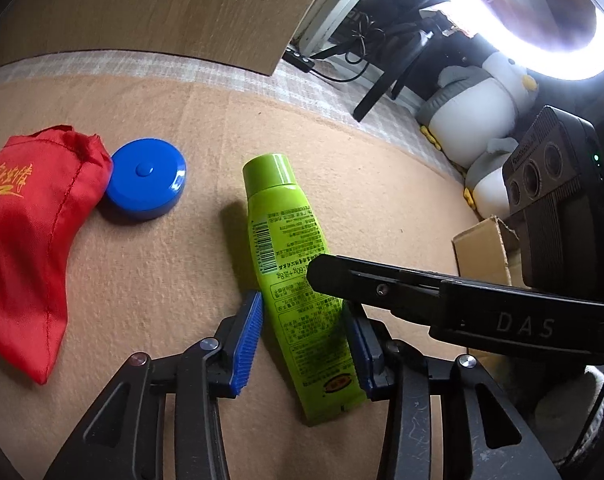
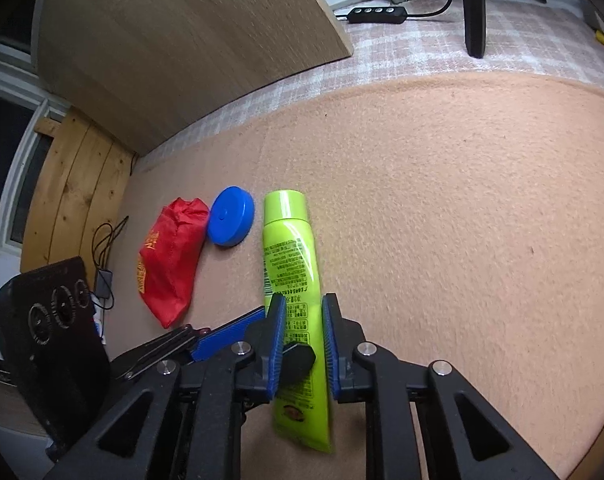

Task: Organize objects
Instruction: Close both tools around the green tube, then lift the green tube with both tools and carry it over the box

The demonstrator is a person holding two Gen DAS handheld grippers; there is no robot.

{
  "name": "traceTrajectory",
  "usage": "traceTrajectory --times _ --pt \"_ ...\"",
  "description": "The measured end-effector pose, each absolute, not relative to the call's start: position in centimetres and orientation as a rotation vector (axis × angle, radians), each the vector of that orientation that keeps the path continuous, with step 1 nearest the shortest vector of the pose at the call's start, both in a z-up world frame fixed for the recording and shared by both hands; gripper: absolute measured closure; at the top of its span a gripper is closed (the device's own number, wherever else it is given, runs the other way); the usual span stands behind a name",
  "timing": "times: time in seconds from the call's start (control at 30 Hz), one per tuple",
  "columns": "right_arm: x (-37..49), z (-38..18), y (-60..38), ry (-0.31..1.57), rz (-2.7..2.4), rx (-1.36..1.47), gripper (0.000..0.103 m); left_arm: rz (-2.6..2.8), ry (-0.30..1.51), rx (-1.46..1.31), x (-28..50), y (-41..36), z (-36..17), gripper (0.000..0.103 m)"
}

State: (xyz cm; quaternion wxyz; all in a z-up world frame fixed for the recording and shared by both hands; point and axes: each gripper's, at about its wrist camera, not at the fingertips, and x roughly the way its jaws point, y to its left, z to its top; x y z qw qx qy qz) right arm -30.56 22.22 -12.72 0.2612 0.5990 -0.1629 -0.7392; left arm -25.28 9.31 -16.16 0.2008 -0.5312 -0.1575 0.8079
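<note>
While right tongs [image 2: 302, 344] clamp tube [image 2: 292, 256].

Place: a home room
Signs: plush penguin [image 1: 473, 104], ring light [image 1: 573, 60], checked cloth [image 2: 421, 52], wooden board [image 2: 182, 40]

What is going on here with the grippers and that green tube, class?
A person works two hand-held grippers over a tan mat. The right gripper is shut on the lower half of a green tube that lies flat. The left gripper straddles the same tube, with its blue pads close beside it, but they do not clearly press. A blue round lid and a red cloth bag lie to the left, untouched, side by side.
</note>
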Motion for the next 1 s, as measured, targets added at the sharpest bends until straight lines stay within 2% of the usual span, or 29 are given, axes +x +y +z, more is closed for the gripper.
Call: traceTrajectory --times 0.37,1.0 --pt "-29.5 -11.8 23.8 -0.499 -2.027 1.609 0.088 2.263 -0.423 -1.461 -24.1 10.8 -14.6 0.066" --pt "-26.4 -5.5 31.3 -0.607 -2.169 1.480 0.088 2.236 -0.287 -1.305 -21.6 19.4 -7.5 0.067"
